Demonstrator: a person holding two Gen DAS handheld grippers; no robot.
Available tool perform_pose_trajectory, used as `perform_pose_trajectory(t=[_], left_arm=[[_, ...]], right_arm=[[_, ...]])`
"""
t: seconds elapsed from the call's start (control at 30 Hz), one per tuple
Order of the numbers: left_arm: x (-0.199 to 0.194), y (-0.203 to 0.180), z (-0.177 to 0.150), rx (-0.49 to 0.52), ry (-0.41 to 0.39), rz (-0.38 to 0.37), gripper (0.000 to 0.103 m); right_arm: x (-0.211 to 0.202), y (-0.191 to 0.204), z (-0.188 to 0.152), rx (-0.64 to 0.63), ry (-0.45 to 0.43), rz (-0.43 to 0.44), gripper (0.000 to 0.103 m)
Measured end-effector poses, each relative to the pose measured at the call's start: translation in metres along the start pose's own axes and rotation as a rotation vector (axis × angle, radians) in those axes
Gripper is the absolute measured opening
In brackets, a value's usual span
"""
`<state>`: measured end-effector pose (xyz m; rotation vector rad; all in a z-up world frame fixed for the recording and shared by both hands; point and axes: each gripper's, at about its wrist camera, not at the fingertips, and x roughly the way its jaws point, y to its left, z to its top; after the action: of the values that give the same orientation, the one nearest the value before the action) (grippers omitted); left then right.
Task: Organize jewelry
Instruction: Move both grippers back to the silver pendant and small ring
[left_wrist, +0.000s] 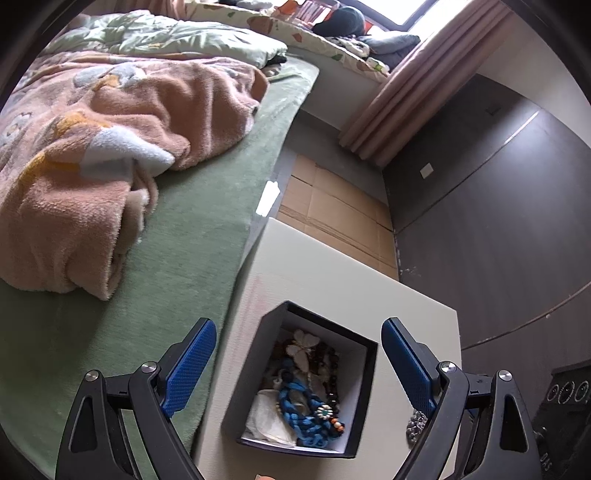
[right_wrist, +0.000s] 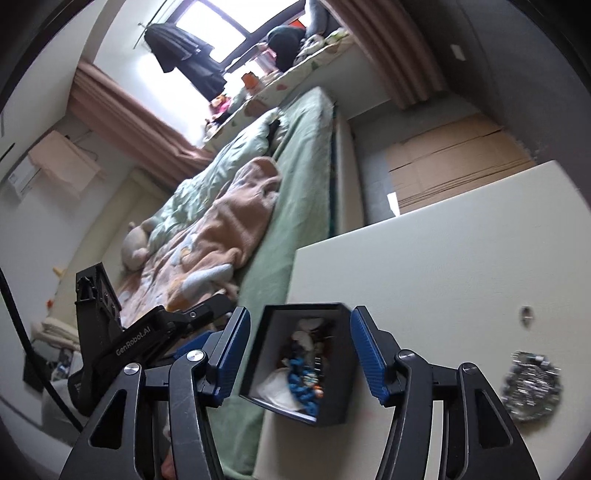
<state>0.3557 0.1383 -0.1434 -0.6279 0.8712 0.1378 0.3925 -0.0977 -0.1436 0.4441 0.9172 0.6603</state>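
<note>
A black open box (left_wrist: 364, 384) with white inner walls stands on a white table (left_wrist: 325, 273). It holds a blue braided cord (left_wrist: 301, 413), dark beads and a pale butterfly piece. My left gripper (left_wrist: 299, 363) is open, its blue pads on either side of the box, above it. In the right wrist view the same box (right_wrist: 340, 373) sits between the open pads of my right gripper (right_wrist: 299, 354); contact is unclear. A silver sparkly piece (right_wrist: 532, 387) and a small ring (right_wrist: 526, 316) lie on the table to the right. The left gripper's body (right_wrist: 122, 343) shows at the left.
A bed with a green sheet (left_wrist: 207, 229) and a pink blanket (left_wrist: 92, 155) borders the table on the left. Flattened cardboard (left_wrist: 332, 206) lies on the floor beyond the table. A dark wall panel (left_wrist: 498, 221) is at the right, a curtain (left_wrist: 406, 92) at the back.
</note>
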Motion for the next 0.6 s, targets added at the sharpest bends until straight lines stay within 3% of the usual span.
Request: perform_pose_trajectory(t=[0.6], left_arm=[[0.023,-0.089,-0.036,0.229,0.021,-0.018,0.091]], right_arm=[[-0.084,-0.108,-0.004,0.188,0.004,-0.250,0.057]])
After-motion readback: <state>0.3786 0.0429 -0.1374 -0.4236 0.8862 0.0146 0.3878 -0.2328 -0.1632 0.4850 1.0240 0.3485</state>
